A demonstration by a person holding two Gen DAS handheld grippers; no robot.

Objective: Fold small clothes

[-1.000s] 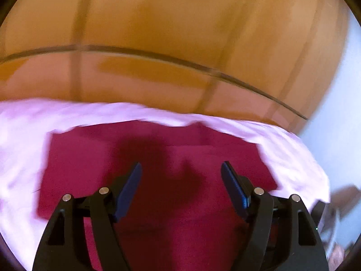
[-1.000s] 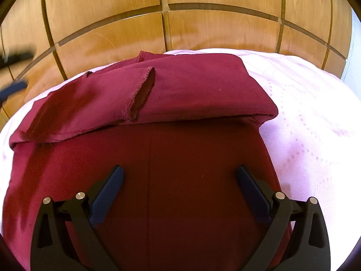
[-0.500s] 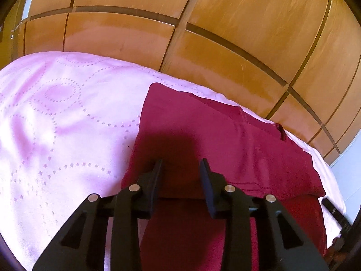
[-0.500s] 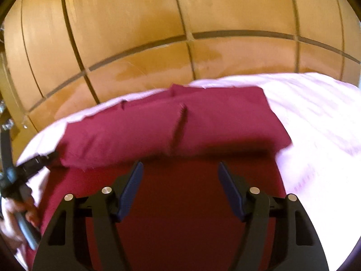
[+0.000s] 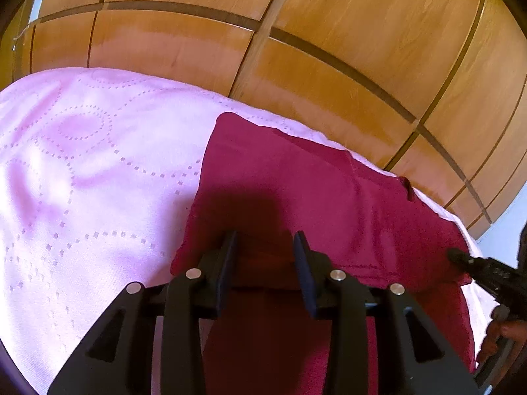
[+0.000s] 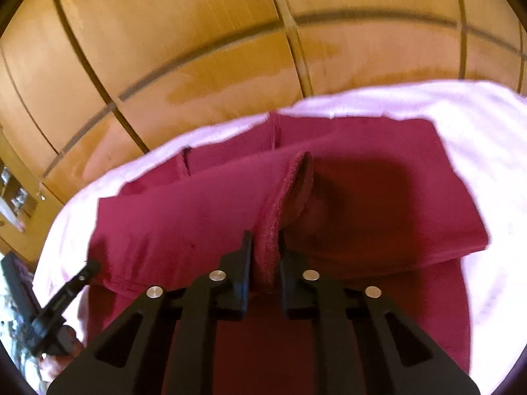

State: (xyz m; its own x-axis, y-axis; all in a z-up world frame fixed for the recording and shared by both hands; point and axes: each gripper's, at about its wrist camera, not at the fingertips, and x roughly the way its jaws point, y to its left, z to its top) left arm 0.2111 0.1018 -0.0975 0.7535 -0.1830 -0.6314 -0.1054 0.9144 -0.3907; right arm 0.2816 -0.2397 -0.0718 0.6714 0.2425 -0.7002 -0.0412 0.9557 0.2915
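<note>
The right gripper [image 6: 265, 256] is closing on the garment's [image 6: 184, 217] fold while the left gripper [image 5: 265, 256] is pinching its edge.

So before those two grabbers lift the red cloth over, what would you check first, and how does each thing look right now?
1. Right gripper has cloth: ok. Its jaws are closing, with the hemmed edge of the red garment bunched between them.
2. Left gripper has cloth: cannot tell. A folded edge lies between its jaws, but contact with the pads is not clear.
3. Both grippers work the same folded band: ok, one near each end.
4. Garment lies fully on the pink bedcover: ok on the visible sides.
5. Fold is smooth: not ok, the hem near the right gripper gapes open.
6. Wooden panels behind the bed are clear of the cloth: ok.
</note>
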